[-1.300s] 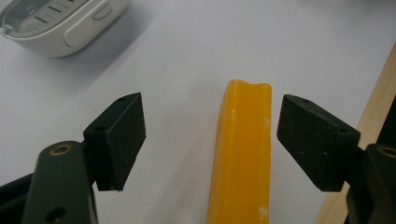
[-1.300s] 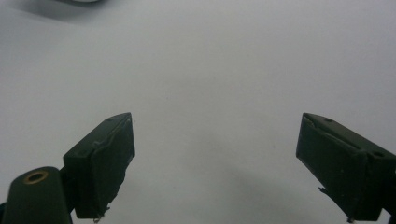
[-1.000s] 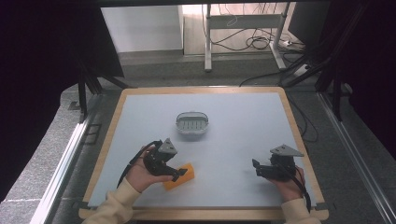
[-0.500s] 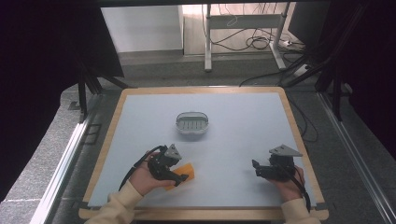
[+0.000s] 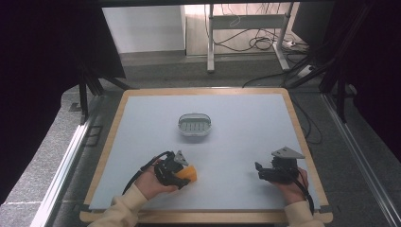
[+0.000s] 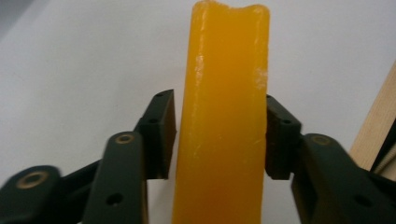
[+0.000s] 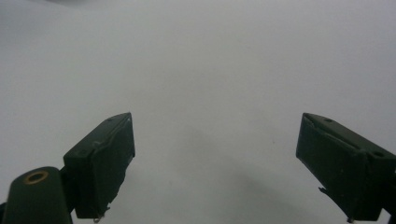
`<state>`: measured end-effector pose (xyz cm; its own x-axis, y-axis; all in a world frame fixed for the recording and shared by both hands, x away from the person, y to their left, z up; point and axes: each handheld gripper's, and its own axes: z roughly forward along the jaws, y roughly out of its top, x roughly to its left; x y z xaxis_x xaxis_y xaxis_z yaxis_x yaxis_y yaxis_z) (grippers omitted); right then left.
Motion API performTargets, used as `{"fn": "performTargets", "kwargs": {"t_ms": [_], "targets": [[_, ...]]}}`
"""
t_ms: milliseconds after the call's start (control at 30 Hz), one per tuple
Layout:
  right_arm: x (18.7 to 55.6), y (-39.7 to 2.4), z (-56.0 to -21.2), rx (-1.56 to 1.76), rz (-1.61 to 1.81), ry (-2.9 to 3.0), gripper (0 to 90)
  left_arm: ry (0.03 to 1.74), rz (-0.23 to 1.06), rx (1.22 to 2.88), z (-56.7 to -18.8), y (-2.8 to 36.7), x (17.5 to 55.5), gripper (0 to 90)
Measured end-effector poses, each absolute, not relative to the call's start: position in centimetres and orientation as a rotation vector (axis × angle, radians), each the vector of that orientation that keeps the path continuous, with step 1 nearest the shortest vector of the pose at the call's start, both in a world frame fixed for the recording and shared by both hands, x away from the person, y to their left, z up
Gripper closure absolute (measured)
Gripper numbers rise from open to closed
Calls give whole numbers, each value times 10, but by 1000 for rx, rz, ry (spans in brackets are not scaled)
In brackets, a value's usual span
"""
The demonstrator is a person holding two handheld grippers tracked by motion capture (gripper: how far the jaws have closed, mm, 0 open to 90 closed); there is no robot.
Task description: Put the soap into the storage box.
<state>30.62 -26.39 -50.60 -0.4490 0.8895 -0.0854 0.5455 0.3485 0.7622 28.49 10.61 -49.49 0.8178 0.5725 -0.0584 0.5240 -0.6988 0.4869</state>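
Observation:
An orange bar [image 5: 190, 174] with a waxy, scuffed surface lies low over the white table top near the front left. My left gripper [image 5: 183, 176] is shut on it. In the left gripper view the orange bar [image 6: 224, 116] stands upright between the two black pads [image 6: 161, 135], which press on both of its long sides. My right gripper [image 5: 259, 170] rests at the front right, held by a hand. Its jaws stand wide open in the right gripper view, with only bare white surface between the fingertips [image 7: 107, 158].
A small grey oval dish [image 5: 194, 125] with a slotted bottom sits near the table's middle. A wooden frame [image 5: 302, 142] rims the white top. Cables trail from both grippers toward the person's sleeves. Metal rails and floor cables lie beyond the table.
My left gripper has turned and shifted slightly right and toward the front edge, the orange bar moving with it. The right gripper has stayed in place.

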Motion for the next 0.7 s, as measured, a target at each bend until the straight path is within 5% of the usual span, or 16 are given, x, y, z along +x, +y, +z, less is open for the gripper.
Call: {"fn": "performTargets", "kwargs": {"t_ms": [200,700], "targets": [[306,-263,-506,1250,916,2125,117,823,121,2508,-495,107,285,612],[306,-264,-506,1246,912,2123,118,818,141,2512,-486,107,286,619]]}}
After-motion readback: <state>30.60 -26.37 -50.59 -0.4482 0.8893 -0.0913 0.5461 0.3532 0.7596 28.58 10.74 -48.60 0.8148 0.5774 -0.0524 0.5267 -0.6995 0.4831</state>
